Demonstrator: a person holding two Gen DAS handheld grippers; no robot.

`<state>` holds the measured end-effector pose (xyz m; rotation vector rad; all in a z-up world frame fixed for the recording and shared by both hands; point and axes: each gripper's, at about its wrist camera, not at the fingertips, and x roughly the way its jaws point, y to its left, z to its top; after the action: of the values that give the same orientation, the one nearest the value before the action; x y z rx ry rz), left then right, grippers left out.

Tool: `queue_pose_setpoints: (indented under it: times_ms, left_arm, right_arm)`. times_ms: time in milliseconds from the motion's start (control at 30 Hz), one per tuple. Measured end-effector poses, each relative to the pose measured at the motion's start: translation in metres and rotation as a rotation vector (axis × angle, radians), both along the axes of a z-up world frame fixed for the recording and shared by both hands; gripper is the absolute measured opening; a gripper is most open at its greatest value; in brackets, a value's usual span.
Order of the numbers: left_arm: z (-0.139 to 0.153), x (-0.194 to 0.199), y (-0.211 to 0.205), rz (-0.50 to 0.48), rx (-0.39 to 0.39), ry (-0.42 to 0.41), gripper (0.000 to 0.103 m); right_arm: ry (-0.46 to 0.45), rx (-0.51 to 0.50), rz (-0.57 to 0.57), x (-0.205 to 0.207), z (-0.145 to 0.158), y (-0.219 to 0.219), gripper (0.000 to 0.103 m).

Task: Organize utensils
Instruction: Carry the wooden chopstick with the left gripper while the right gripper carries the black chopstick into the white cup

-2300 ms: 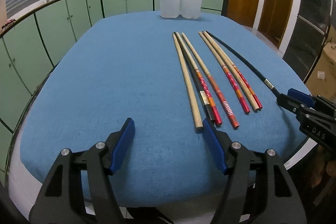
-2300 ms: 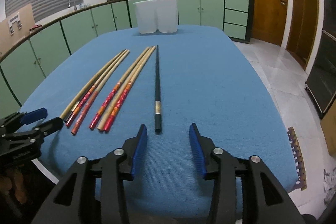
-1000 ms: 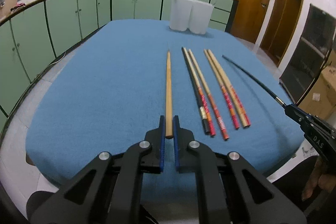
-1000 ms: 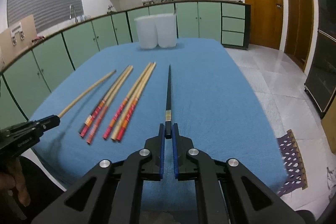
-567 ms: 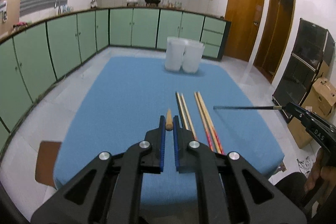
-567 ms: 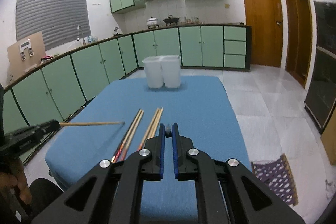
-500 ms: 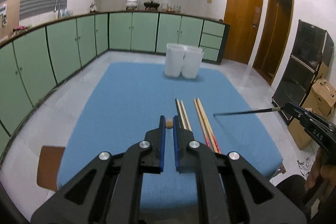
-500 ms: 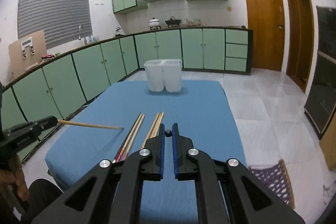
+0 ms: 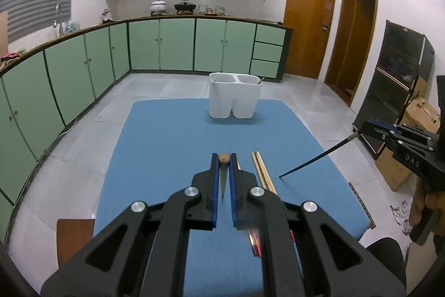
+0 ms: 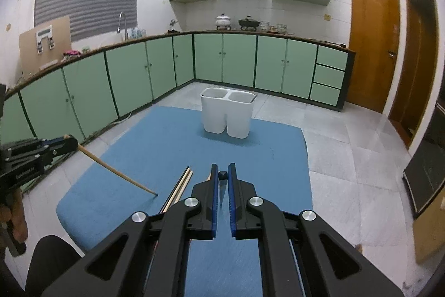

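Note:
My left gripper (image 9: 224,156) is shut on the butt end of a plain wooden chopstick (image 9: 224,158), held high above the blue table (image 9: 167,146). In the right wrist view that chopstick (image 10: 116,173) slants down from the left gripper (image 10: 73,142) towards the cloth. My right gripper (image 10: 222,167) is shut on the end of a black chopstick (image 10: 222,175). The left wrist view shows the black chopstick (image 9: 317,159) slanting down from the right gripper (image 9: 364,125). Several red-banded chopsticks (image 9: 262,171) lie on the table, partly hidden by the gripper. A white two-compartment holder (image 9: 235,95) stands at the far edge.
A thin dark utensil (image 9: 261,80) leans in the holder's right compartment. Green cabinets (image 10: 111,91) run along the left and back. A black cabinet (image 9: 395,91) and cardboard boxes (image 9: 422,113) stand right of the table. A brown stool (image 9: 75,235) sits by the table's near left corner.
Both grippers shut on their chopsticks, then rose high off the table. Each stick now hangs tilted with its tip near the cloth, and the table looks farther below.

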<state>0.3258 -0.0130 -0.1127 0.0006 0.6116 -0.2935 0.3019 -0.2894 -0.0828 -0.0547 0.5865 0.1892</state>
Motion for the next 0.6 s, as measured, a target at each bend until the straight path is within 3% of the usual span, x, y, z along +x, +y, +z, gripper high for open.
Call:
queue_pose_setpoints:
  times_ms: [367,600]
  left_arm:
    - [0.020,0.062,-0.004,-0.049,-0.009,0.063,0.006]
    - [0.035,0.084,-0.005,-0.056,-0.012,0.050,0.006]
  right_arm:
    - [0.127,-0.008,0.070,0.069,0.030,0.006,0.006]
    - [0.139,-0.030,0.082,0.088,0.040,0.008,0.006]
